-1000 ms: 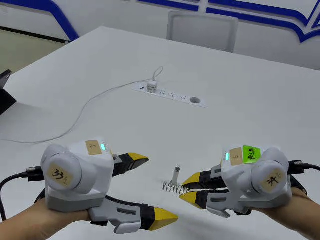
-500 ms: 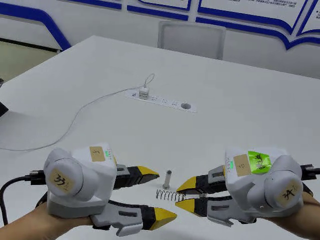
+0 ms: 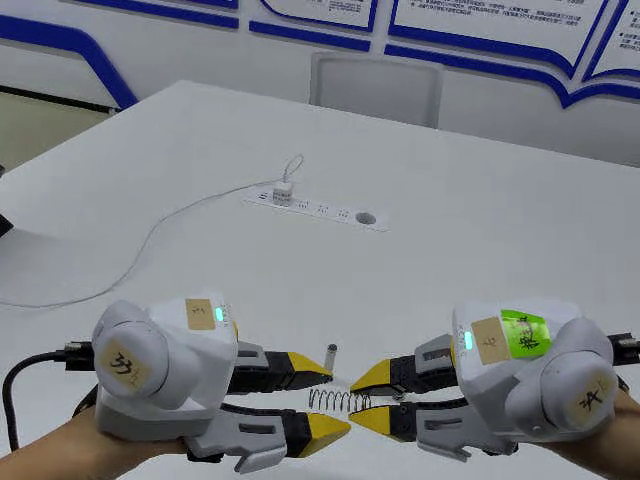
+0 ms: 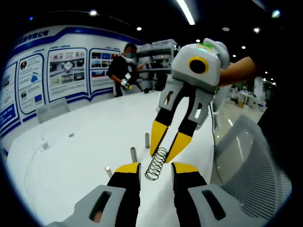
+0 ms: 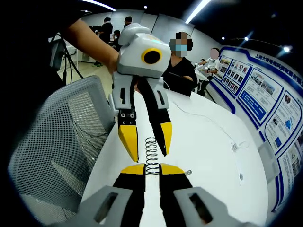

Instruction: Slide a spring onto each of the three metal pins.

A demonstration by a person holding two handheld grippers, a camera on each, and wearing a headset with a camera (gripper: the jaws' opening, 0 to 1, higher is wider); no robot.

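Near the front edge of the white table (image 3: 480,230), the white-and-yellow left gripper (image 3: 335,400) is open, and the right gripper (image 3: 352,399) pinches one end of the thin wire spring (image 5: 151,153). Its axis runs between them, with the free end inside the left jaws. Three short metal pins (image 4: 133,154) stand just beyond.

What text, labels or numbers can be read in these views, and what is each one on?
"33", handwritten, approximate: left cap sticker, on the left tool.
Too faint to read: left top sticker.
Handwriting blurred: green sticker and right top sticker, on the right tool.
Unreadable: right cap sticker.
Too small: wall posters.
Blurred: Chinese wall heading, left gripper view.
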